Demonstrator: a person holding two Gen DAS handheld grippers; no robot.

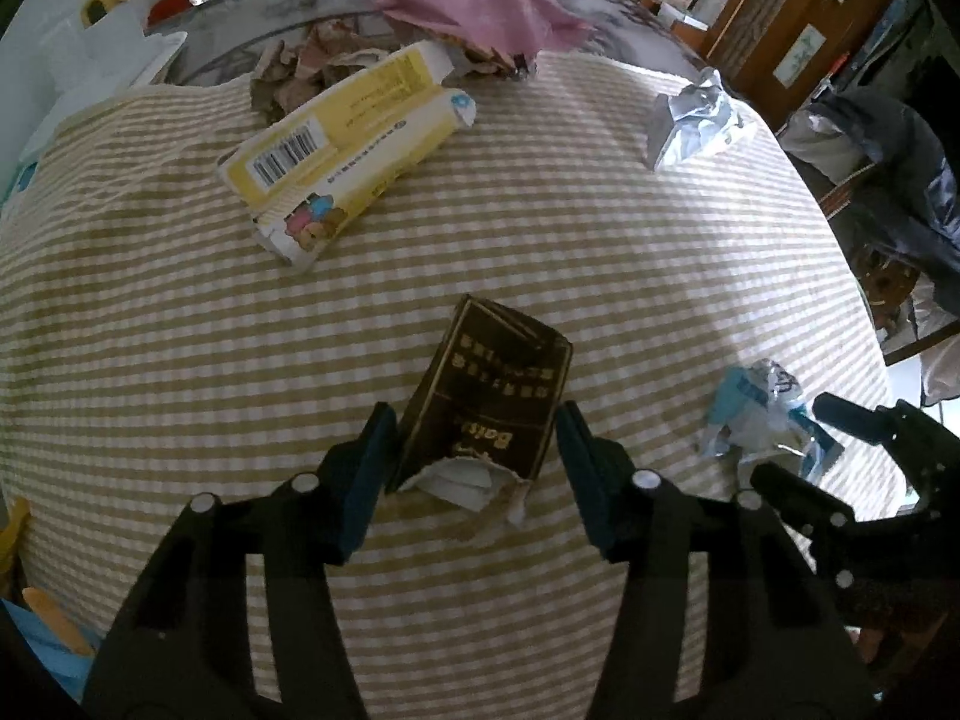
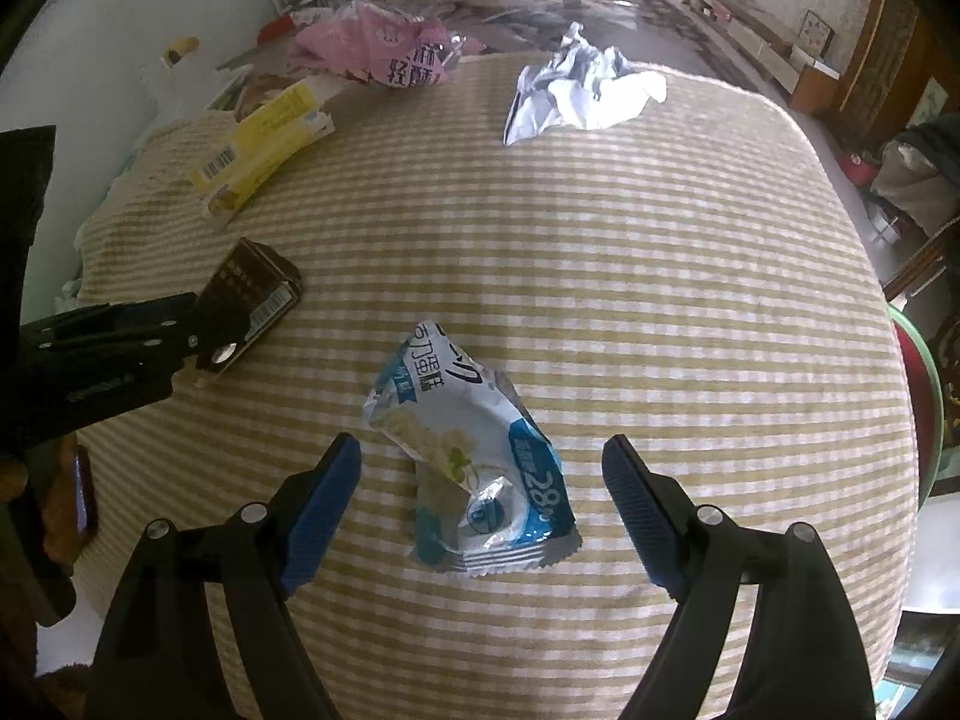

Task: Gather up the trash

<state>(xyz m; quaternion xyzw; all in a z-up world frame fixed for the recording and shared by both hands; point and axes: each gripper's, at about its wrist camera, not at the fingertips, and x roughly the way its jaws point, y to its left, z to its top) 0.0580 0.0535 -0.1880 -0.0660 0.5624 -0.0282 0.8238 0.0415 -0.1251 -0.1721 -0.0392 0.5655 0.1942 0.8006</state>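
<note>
A dark brown carton (image 1: 498, 372) with a torn near end lies on the striped cloth (image 1: 630, 252). My left gripper (image 1: 477, 450) straddles it, and both blue pads sit against its long sides. The right wrist view shows the same left gripper (image 2: 222, 330) over the dark carton (image 2: 258, 276). A crumpled blue and white snack wrapper (image 2: 456, 420) lies flat between the wide-apart fingers of my right gripper (image 2: 483, 480), which is open and touches nothing. At the right edge of the left wrist view, the blue wrapper (image 1: 756, 414) appears again beside my right gripper's dark fingers (image 1: 780, 480).
A long yellow box (image 1: 336, 150) lies at the far left of the cloth. A crumpled silver wrapper (image 1: 696, 120) sits at the far right. Behind them are a pink bag (image 1: 480, 6) and brown crumpled paper (image 1: 312, 66) on a glass tabletop (image 1: 288, 6).
</note>
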